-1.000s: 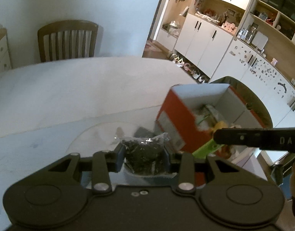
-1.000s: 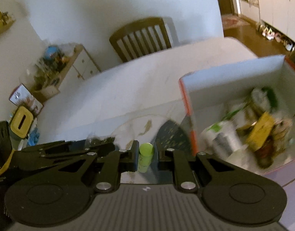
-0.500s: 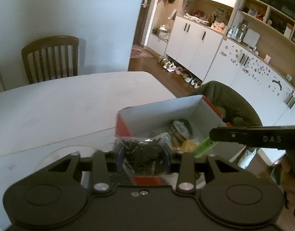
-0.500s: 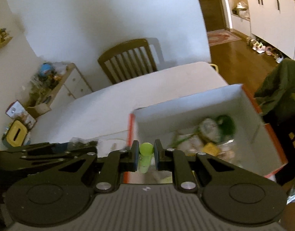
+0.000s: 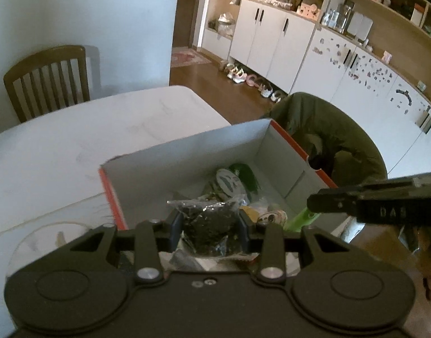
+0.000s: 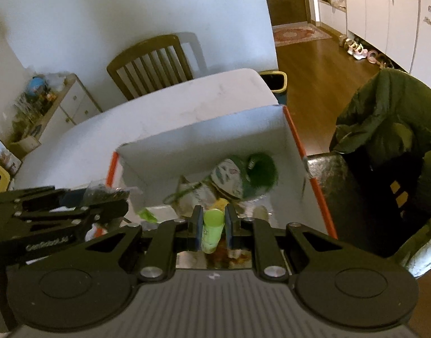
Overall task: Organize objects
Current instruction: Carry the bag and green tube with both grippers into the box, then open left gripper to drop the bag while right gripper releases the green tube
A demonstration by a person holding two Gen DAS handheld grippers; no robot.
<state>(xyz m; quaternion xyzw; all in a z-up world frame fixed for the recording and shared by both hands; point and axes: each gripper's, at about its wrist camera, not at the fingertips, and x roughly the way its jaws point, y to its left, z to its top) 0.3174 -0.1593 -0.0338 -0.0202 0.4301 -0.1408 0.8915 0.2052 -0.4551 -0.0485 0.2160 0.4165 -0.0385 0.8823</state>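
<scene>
An orange-sided cardboard box point(image 5: 187, 152) point(image 6: 204, 138) with a white inside stands at the table's right end, holding several packets and a green item point(image 6: 260, 169). My left gripper point(image 5: 210, 225) is shut on a clear bag of dark dried stuff point(image 5: 210, 225) and hangs over the box's near left part. My right gripper point(image 6: 212, 225) is shut on a small lime-green tube point(image 6: 212, 229) above the box's near side. In the right wrist view the left gripper point(image 6: 102, 200) shows at the left with the bag point(image 6: 105, 191); the right gripper's finger point(image 5: 370, 202) crosses the left wrist view.
The white table point(image 5: 74, 146) stretches left and back from the box. A wooden chair point(image 5: 46, 79) point(image 6: 150, 62) stands at its far end. A chair draped with an olive jacket point(image 5: 328, 135) point(image 6: 384, 118) is right of the box. White cabinets point(image 5: 271, 36) line the far wall.
Both grippers have carried their loads rightward from the table's glass disc to above the box. The box now fills the middle of both views. Neither grip has changed.
</scene>
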